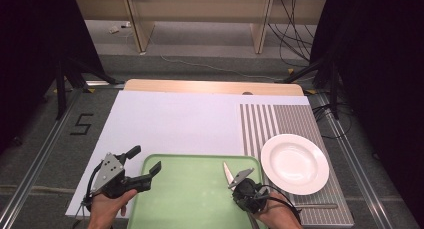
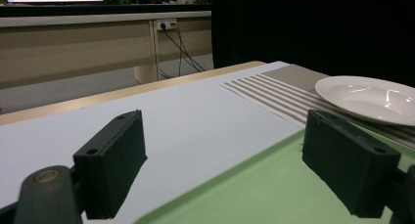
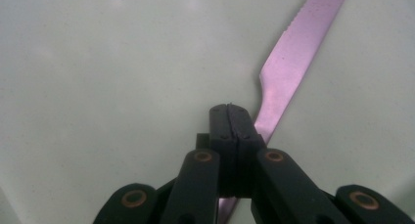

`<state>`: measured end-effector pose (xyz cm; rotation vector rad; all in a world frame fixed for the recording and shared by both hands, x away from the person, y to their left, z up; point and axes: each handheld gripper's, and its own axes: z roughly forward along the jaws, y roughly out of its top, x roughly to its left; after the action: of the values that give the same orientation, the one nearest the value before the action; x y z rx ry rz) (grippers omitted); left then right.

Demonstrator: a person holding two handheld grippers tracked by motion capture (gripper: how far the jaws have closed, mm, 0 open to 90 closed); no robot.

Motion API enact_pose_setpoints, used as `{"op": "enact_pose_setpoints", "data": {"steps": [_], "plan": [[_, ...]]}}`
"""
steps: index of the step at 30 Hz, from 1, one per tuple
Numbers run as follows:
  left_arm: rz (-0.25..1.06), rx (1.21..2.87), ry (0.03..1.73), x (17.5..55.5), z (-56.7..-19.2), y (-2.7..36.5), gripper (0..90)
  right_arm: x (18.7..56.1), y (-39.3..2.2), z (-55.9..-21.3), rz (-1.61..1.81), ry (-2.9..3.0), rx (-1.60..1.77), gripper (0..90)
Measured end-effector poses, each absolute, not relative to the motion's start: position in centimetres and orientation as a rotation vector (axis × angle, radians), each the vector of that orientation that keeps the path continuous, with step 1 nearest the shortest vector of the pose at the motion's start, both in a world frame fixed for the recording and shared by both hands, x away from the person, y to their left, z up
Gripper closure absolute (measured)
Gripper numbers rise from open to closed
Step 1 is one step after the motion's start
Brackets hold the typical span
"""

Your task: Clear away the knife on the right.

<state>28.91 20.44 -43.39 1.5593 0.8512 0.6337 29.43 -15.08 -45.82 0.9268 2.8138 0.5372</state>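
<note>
grey carpeted floor (image 1: 210, 64) beyond the counter (image 1: 210, 86), whose far wooden edge shows pale. a long light-wood desk (image 1: 200, 9) stands across the back, its legs on the carpet; black cables (image 1: 292, 34) hang down at its right end and a white cable (image 1: 200, 65) trails over the floor. black curtains (image 1: 30, 49) close off both sides, dark tripod legs (image 1: 62, 84) in front of the left one. metal rails (image 1: 35, 159) run along the floor on either side; a black "5" (image 1: 81, 124) is taped at left. light even, shadows soft.
</note>
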Motion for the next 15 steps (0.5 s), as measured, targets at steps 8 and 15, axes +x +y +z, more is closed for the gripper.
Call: {"op": "enact_pose_setpoints", "data": {"steps": [8,15], "plan": [[0.631,1.551,0.847,29.0,-43.4,20.4,15.9,29.6,-16.3,-45.7,0.505,2.809,0.978,90.0],[0.634,1.558,0.854,28.9,-43.4,20.5,15.9,29.6,-17.1,-45.6,0.478,2.806,1.003,90.0]]}}
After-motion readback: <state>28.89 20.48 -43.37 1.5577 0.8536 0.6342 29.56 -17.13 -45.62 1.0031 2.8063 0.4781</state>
